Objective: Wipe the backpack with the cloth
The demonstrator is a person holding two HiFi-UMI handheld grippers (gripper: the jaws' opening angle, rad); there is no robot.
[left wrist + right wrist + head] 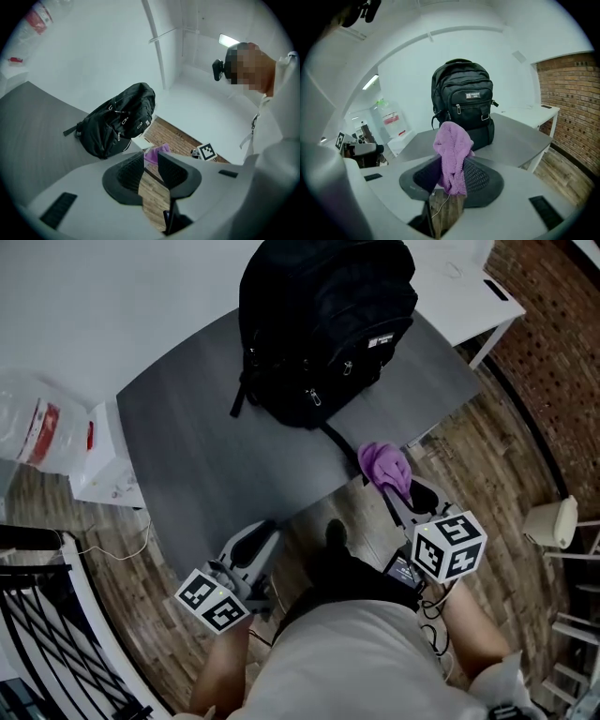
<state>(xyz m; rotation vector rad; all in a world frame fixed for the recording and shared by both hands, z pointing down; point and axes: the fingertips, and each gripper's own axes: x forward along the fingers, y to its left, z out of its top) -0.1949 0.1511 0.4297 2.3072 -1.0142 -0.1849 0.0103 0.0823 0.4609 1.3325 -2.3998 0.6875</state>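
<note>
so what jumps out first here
The black backpack standing upright on the grey table. Next, the purple cloth clamped in the jaws of the right gripper, at the table's near edge. The left gripper is open and empty.

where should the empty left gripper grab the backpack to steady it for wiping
Probably the loose strap sticking out low on the backpack, on the side nearest the left gripper. The strap is thin and flat, so the open jaws could close on it, while the upright body looks too bulky. Come in from the left; the right gripper is shut on the cloth.
</note>
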